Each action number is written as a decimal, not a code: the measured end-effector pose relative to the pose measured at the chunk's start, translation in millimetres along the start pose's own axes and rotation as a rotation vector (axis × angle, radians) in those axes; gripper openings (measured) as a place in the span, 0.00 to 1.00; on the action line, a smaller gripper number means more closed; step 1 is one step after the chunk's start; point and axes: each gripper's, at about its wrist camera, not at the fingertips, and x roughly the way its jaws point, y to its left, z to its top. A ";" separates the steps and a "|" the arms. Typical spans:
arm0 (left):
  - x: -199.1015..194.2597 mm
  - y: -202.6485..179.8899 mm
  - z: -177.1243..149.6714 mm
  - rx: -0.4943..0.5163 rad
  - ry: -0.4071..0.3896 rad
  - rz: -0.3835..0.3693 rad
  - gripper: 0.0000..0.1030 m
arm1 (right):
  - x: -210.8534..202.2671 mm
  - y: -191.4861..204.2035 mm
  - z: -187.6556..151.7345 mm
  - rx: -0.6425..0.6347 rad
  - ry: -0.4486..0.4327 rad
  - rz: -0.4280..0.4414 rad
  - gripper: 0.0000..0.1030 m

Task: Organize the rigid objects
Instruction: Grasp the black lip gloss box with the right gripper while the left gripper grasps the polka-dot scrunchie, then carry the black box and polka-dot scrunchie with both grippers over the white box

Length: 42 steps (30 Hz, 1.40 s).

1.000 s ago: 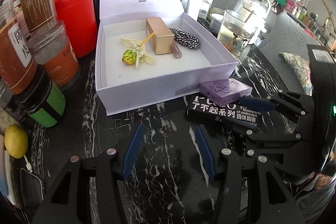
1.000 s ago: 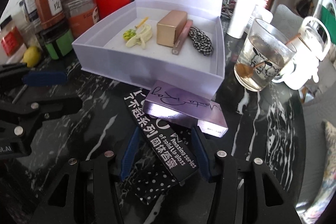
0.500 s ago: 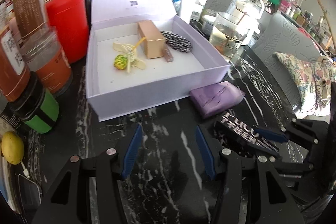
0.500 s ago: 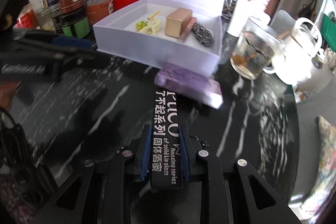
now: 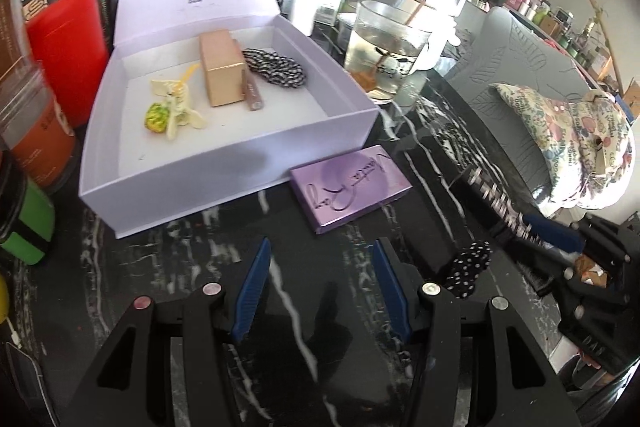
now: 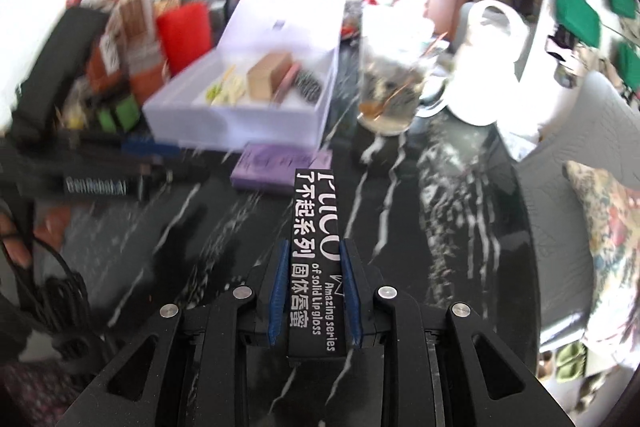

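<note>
The black lip gloss box [image 6: 316, 259] is clamped lengthwise in the right tongs [image 6: 314, 301], having just been squeezed shut, its long axis aimed at the open white box [image 6: 240, 115] upper left. Left tongs [image 5: 320, 291] are held apart, empty, above the counter [image 5: 288, 227].
</note>
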 end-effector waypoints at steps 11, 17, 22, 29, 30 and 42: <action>3.6 -47.0 -10.2 0.125 0.015 -0.107 0.51 | -4.8 -32.7 -27.3 0.141 0.038 -0.070 0.25; 17.9 -65.8 -20.0 0.157 0.083 -0.165 0.51 | -8.8 -45.5 -47.3 0.208 0.054 -0.080 0.25; 27.3 -75.0 -25.3 0.210 0.094 -0.149 0.51 | -6.2 -50.5 -58.2 0.233 0.072 -0.074 0.25; 38.0 -84.6 -31.5 0.271 0.113 -0.167 0.51 | -1.5 -51.6 -65.7 0.252 0.082 -0.072 0.25; 38.5 -86.6 -32.6 0.288 0.115 -0.161 0.51 | -1.0 -52.3 -66.4 0.256 0.084 -0.078 0.25; 22.2 -99.4 -38.6 0.393 0.043 -0.155 0.17 | -0.6 -53.1 -68.2 0.282 0.089 -0.083 0.25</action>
